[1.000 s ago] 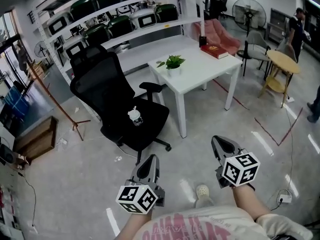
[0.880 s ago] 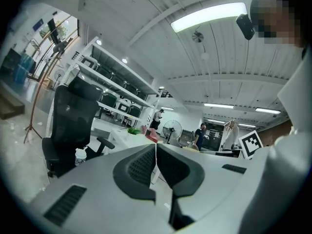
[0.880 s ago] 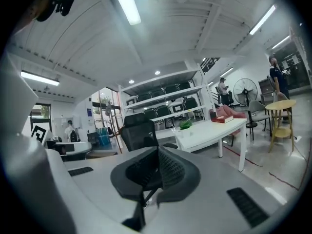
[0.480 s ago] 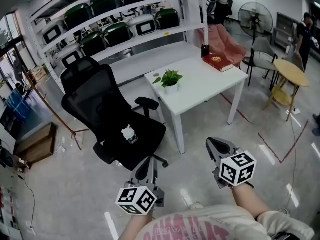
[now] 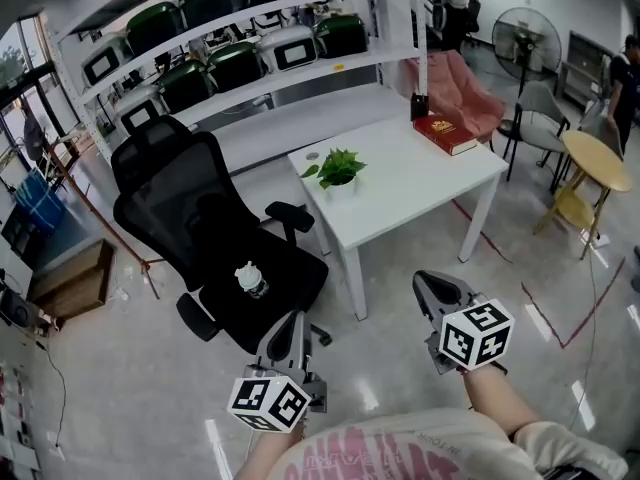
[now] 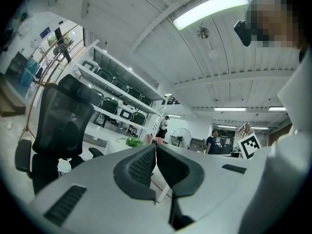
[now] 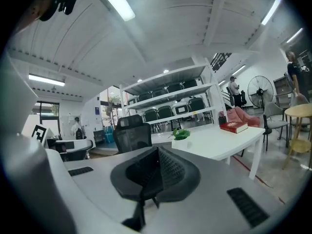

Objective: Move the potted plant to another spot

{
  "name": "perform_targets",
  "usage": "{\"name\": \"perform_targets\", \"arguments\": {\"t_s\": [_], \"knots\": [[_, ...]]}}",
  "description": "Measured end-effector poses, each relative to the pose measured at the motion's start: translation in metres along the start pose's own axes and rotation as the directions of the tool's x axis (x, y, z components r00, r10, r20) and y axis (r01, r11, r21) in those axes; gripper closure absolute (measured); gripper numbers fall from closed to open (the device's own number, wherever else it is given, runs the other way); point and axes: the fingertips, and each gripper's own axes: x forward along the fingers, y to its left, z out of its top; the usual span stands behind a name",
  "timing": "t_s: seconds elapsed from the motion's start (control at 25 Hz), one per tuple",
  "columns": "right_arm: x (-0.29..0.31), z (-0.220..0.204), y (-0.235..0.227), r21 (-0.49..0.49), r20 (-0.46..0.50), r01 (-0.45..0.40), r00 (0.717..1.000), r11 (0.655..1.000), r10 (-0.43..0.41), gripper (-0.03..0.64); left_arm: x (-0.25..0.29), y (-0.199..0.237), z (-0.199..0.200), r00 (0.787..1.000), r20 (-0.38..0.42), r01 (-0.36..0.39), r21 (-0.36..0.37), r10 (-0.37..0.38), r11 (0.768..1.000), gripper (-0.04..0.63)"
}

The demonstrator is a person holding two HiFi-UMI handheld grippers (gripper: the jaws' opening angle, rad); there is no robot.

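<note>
A small potted plant (image 5: pixel 338 171) with green leaves in a white pot stands near the left corner of a white table (image 5: pixel 420 183). It shows small in the left gripper view as potted plant (image 6: pixel 132 141) and in the right gripper view as potted plant (image 7: pixel 181 135). My left gripper (image 5: pixel 286 330) is held low at the bottom left, over the floor in front of the chair, its jaws pressed together and empty. My right gripper (image 5: pixel 432 291) is at the bottom right, short of the table, shut with nothing in it. Both are well away from the plant.
A black office chair (image 5: pixel 215 238) with a small white bottle (image 5: pixel 247 279) on its seat stands left of the table. A red book (image 5: pixel 445 133) lies on the table's far end. Shelving (image 5: pixel 250 38) with monitors runs behind. A round wooden table (image 5: pixel 595 158) and fan (image 5: pixel 525 33) are right.
The table, plant and chair have come closer and slid lower in the head view as I walked toward them. Both grippers travelled along, still shut.
</note>
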Motion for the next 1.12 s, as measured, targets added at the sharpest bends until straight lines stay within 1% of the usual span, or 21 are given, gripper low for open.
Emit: {"name": "perform_targets", "arguments": {"t_s": [0.08, 0.2, 0.4, 0.52, 0.68, 0.88, 1.12], "knots": [[0.007, -0.006, -0.008, 0.013, -0.018, 0.006, 1.000, 1.000, -0.006, 0.603, 0.008, 0.006, -0.001, 1.000, 0.003, -0.015, -0.009, 0.015, 1.000, 0.570], [0.021, -0.015, -0.018, 0.029, -0.046, 0.010, 0.999, 1.000, -0.009, 0.603, 0.021, 0.018, 0.000, 0.999, 0.033, -0.038, -0.021, 0.039, 0.999, 0.571], [0.056, -0.016, -0.030, 0.028, -0.067, 0.018, 0.998, 0.999, -0.017, 0.603, 0.057, 0.040, 0.005, 0.999, 0.037, -0.030, -0.030, 0.031, 0.999, 0.570], [0.082, -0.014, -0.042, 0.023, -0.070, 0.034, 0.997, 0.999, -0.032, 0.603, 0.085, 0.054, 0.008, 0.999, 0.043, -0.012, -0.022, 0.013, 1.000, 0.569], [0.121, -0.001, -0.059, 0.029, -0.071, 0.071, 0.995, 0.997, -0.069, 0.603, 0.133, 0.079, 0.015, 1.000, -0.003, 0.024, -0.028, -0.024, 0.999, 0.569], [0.181, 0.027, -0.076, 0.031, -0.052, 0.104, 0.993, 0.994, -0.103, 0.603, 0.201, 0.110, 0.034, 0.994, -0.054, 0.091, -0.024, -0.092, 0.996, 0.569], [0.246, 0.054, -0.099, 0.038, -0.018, 0.138, 0.990, 0.990, -0.137, 0.603, 0.269, 0.150, 0.057, 0.989, -0.060, 0.132, -0.020, -0.133, 0.991, 0.569]]}}
